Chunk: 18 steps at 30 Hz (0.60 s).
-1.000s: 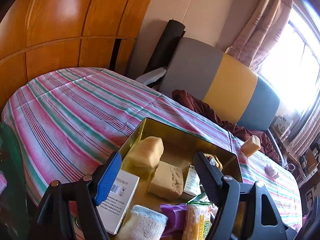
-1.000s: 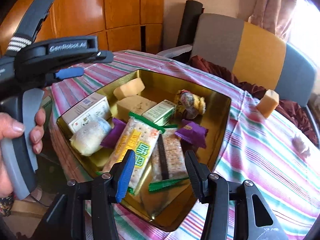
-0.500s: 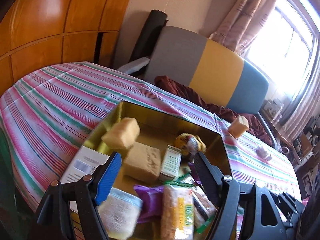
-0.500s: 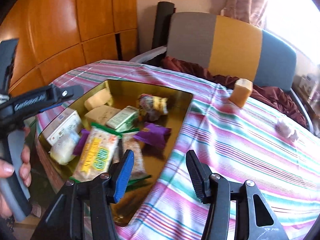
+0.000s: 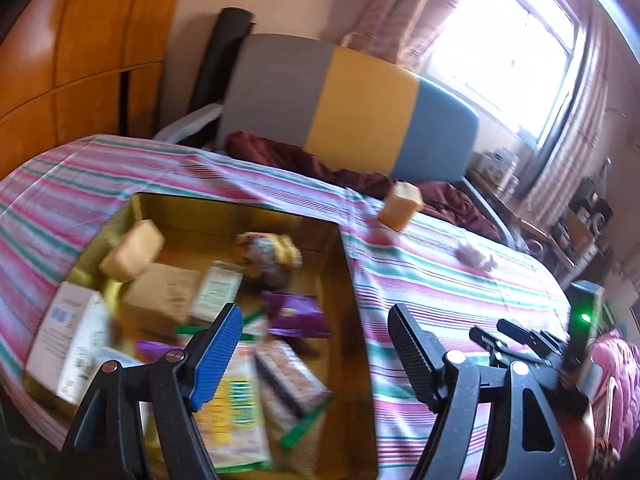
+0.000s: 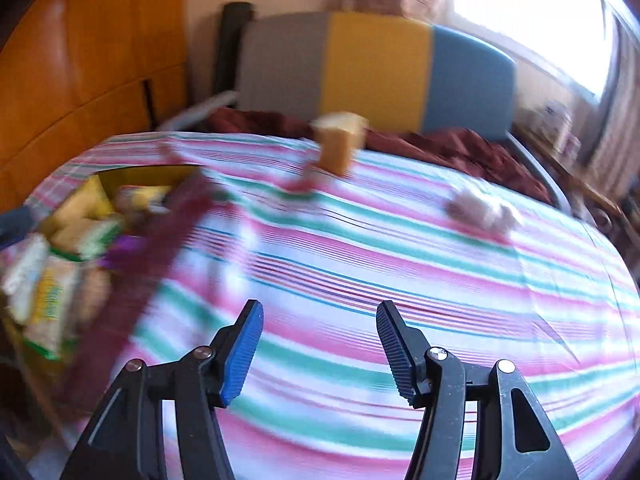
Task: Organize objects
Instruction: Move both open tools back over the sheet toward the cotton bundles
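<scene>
A gold tin tray on the striped tablecloth holds sponges, a white box, cracker packs and purple packets. My left gripper is open and empty above the tray's right edge. My right gripper is open and empty over bare striped cloth, right of the tray. A tan sponge block stands near the table's far edge, also in the right wrist view. A small pale crumpled object lies to its right, also in the right wrist view. Both views are motion-blurred.
A grey, yellow and blue chair back stands behind the table with a dark red cloth on its seat. Wooden panels line the left wall. The right gripper's body shows at the left view's right.
Both grippers have swung to the right. The tray has slid left in both views, and the right gripper is now over bare cloth instead of the tray.
</scene>
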Each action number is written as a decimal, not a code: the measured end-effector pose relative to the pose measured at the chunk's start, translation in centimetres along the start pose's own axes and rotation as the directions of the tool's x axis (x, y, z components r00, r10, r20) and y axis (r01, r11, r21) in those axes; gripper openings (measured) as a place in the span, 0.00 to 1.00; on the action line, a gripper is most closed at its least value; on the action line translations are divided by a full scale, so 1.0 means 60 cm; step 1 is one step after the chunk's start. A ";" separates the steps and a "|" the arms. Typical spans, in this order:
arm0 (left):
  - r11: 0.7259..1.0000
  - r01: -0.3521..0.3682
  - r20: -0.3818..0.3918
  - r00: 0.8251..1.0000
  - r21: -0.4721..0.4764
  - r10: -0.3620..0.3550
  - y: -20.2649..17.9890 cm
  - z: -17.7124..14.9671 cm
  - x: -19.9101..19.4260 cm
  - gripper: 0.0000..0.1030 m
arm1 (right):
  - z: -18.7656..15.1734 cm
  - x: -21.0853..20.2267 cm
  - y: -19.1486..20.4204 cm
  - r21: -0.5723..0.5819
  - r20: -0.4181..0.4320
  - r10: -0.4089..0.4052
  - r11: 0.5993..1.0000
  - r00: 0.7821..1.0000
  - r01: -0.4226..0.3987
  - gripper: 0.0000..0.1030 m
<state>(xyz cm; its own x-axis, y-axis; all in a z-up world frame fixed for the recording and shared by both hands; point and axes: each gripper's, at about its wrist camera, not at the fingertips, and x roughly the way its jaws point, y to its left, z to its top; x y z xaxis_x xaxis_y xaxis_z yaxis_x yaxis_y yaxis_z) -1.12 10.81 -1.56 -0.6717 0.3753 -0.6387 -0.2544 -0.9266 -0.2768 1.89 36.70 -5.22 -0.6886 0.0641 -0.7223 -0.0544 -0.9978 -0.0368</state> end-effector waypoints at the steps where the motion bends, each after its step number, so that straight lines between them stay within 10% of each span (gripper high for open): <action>1: 1.000 0.013 -0.006 1.000 0.011 -0.013 -0.013 0.001 0.005 0.74 | -0.002 0.011 -0.030 0.030 -0.012 -0.021 0.999 1.000 0.022 0.58; 18: 0.966 0.149 -0.175 0.978 0.211 -0.113 -0.207 -0.035 0.101 0.74 | 0.116 0.150 -0.381 0.380 0.000 -0.156 0.914 0.988 0.145 0.58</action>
<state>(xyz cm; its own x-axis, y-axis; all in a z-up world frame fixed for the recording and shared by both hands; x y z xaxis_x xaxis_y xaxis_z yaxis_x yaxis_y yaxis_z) -0.61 24.63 -3.51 -0.5061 0.4757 -0.7194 -0.4931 -0.8440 -0.2112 -8.10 60.20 -6.05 -0.6713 0.2192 -0.7080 -0.4239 -0.8971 0.1242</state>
